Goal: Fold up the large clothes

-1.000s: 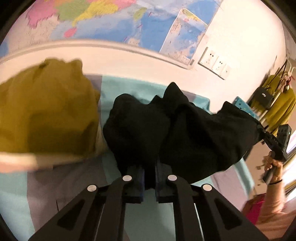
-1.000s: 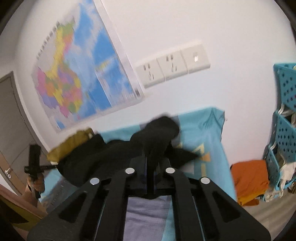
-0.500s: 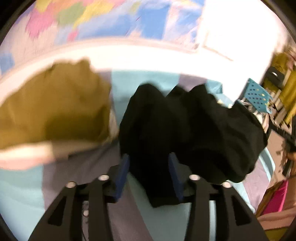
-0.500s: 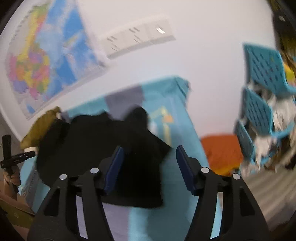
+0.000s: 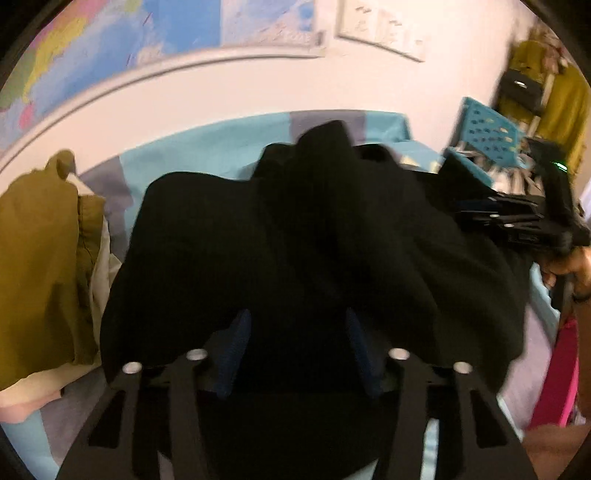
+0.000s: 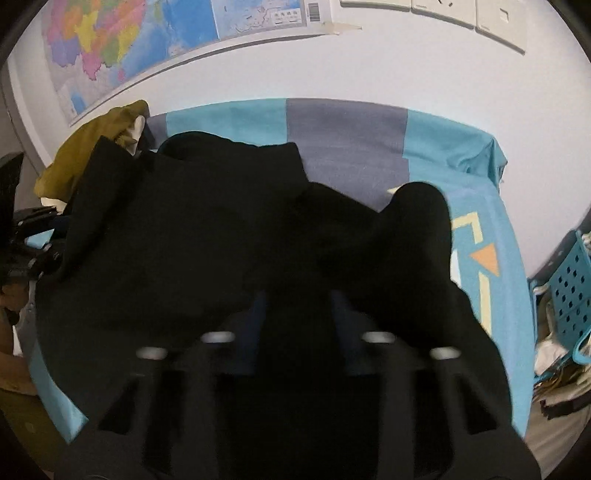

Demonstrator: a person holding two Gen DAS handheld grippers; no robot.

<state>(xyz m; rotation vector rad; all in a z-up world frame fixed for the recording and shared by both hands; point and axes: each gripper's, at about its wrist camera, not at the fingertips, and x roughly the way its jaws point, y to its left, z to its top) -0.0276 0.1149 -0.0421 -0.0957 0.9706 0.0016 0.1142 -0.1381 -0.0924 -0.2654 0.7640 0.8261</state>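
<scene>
Basically, the large black knit garment (image 5: 317, 236) lies bunched on the teal-and-grey patterned cloth covering the tabletop (image 6: 343, 147), spread across most of its middle, with a raised hump at its right end in the right wrist view.

Left hand-held gripper (image 5: 295, 332): blue-padded jaws partway apart and closing, black fabric sitting between them; the pads do not clearly press it. Right hand-held gripper (image 6: 297, 314): motion-blurred, jaws closing, black fabric between them too; whether the pads pinch it I cannot tell. In the left wrist view the right hand-held gripper shows at the garment's far right edge, held by a person's hand (image 5: 569, 266).

Left of the black garment, just beside it, an olive-yellow fabric pile (image 5: 40, 258) rests over a cream-coloured cloth (image 5: 33, 387).

Behind the tabletop is a white wall with a colourful map poster (image 6: 147, 44) and white wall sockets (image 6: 461, 14). Right of the tabletop, a teal perforated plastic basket (image 6: 569, 291). Far right in the left wrist view, mustard clothing (image 5: 561, 99) hangs, blurred.
</scene>
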